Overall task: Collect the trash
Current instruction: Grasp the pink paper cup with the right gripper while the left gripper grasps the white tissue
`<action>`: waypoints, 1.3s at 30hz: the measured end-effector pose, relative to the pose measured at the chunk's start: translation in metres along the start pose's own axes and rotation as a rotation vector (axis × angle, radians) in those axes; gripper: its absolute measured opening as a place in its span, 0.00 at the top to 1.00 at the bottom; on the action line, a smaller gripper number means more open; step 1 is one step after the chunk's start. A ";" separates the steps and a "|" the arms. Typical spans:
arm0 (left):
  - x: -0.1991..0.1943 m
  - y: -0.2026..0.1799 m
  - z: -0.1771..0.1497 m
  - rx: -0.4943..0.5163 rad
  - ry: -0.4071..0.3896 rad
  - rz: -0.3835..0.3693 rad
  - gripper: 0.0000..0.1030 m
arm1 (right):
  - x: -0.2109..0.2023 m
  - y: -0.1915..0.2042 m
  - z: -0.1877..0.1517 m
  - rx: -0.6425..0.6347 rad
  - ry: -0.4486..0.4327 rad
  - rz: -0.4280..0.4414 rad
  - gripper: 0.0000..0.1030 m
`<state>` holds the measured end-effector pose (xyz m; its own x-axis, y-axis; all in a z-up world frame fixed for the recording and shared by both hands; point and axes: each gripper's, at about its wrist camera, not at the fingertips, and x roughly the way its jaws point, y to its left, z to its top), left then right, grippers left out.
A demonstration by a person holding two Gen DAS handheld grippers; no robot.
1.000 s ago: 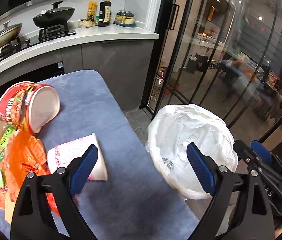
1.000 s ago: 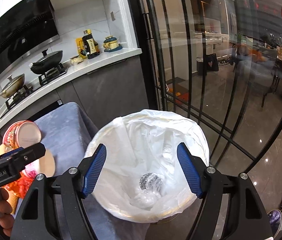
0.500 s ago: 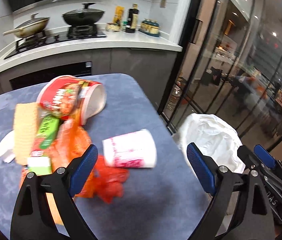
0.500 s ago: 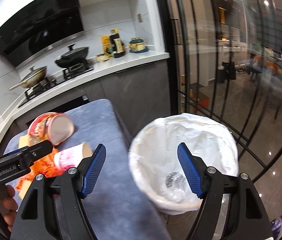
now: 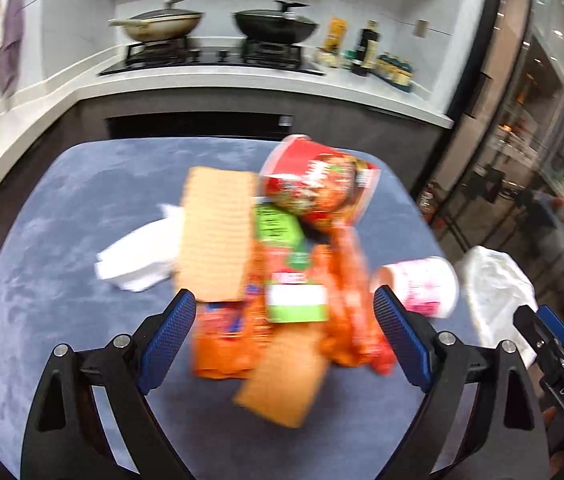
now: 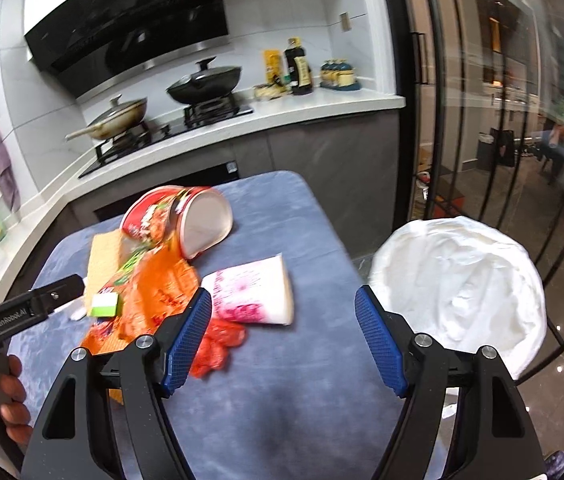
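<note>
Though blurred, wrappers (image 5: pixel 282 280) half-hide tissue (image 5: pixel 134 258).

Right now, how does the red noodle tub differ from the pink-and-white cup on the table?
The red noodle tub is wider and printed red, with food pictures; the pink-and-white cup is slimmer, white with pink print. The tub lies farther back, against the pile of orange wrappers, while the cup lies nearer the lined trash bin. Both lie tipped on their sides on the blue table, untouched by either gripper.
</note>
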<state>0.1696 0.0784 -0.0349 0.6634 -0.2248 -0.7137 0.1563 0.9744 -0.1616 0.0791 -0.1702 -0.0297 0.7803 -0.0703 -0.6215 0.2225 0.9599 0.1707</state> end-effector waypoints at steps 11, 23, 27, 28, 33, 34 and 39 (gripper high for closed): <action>0.018 0.094 0.004 -0.188 0.035 0.081 0.16 | 0.037 0.039 -0.002 -0.048 0.038 -0.004 0.22; 0.068 0.156 0.000 -0.336 0.118 0.082 0.16 | 0.065 0.049 -0.001 -0.048 0.070 -0.018 0.21; 0.079 0.160 -0.001 -0.363 0.129 0.037 0.19 | 0.074 0.051 -0.001 -0.049 0.079 -0.022 0.21; 0.081 0.160 0.000 -0.365 0.130 0.031 0.21 | 0.076 0.051 -0.001 -0.049 0.081 -0.024 0.21; 0.087 0.155 0.004 -0.335 0.129 0.012 0.50 | 0.086 0.054 -0.001 -0.061 0.086 -0.031 0.19; 0.087 0.154 0.005 -0.329 0.125 0.010 0.53 | 0.088 0.054 -0.001 -0.063 0.085 -0.032 0.19; 0.082 0.146 0.010 -0.275 0.109 0.011 0.89 | 0.099 0.051 0.000 -0.066 0.090 -0.047 0.18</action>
<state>0.2543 0.2020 -0.1105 0.5791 -0.2267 -0.7831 -0.0643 0.9449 -0.3211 0.1680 -0.1279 -0.0826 0.7136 -0.0941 -0.6942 0.2164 0.9721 0.0907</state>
